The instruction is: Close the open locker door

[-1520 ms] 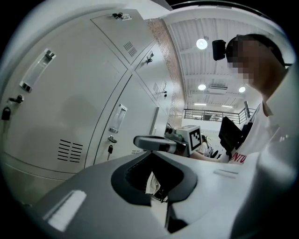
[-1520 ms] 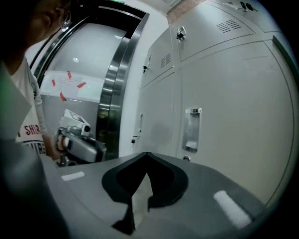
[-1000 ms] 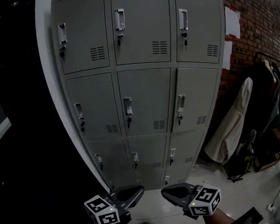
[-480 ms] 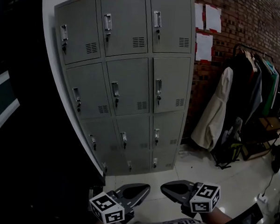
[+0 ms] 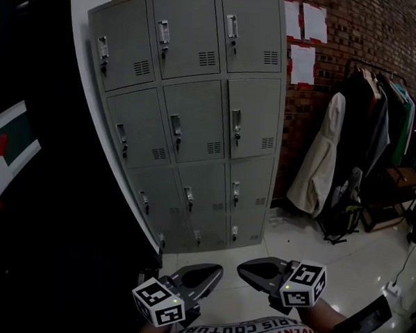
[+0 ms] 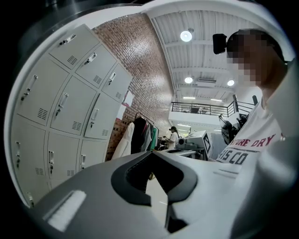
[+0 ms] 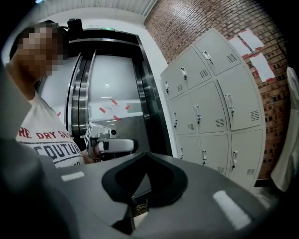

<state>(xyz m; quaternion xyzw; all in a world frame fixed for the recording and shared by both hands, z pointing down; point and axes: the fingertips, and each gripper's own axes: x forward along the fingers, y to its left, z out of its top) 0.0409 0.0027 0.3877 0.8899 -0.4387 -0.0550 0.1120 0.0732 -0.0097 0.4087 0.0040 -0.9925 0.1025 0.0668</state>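
The grey locker bank (image 5: pixel 197 113) stands against the brick wall, and every door I can see on it lies flush and shut. It also shows in the left gripper view, lockers (image 6: pixel 60 107), and in the right gripper view, lockers (image 7: pixel 215 107). My left gripper (image 5: pixel 215 273) and right gripper (image 5: pixel 244 269) hang low by my body, well short of the lockers and touching nothing. Both are shut with nothing in them: the left gripper (image 6: pixel 150 153) and the right gripper (image 7: pixel 145 154) have their jaw tips together.
A rack of hanging clothes (image 5: pixel 367 115) with a pale coat (image 5: pixel 319 168) stands right of the lockers, with bags (image 5: pixel 341 218) on the floor below. Papers (image 5: pixel 302 63) are taped to the brick wall. A dark wall (image 5: pixel 37 244) fills the left, and lift doors (image 7: pixel 107 107) lie behind me.
The lockers look smaller and farther away than a second ago, and more floor and clothes rack has come into view. Both grippers stay low and shut.
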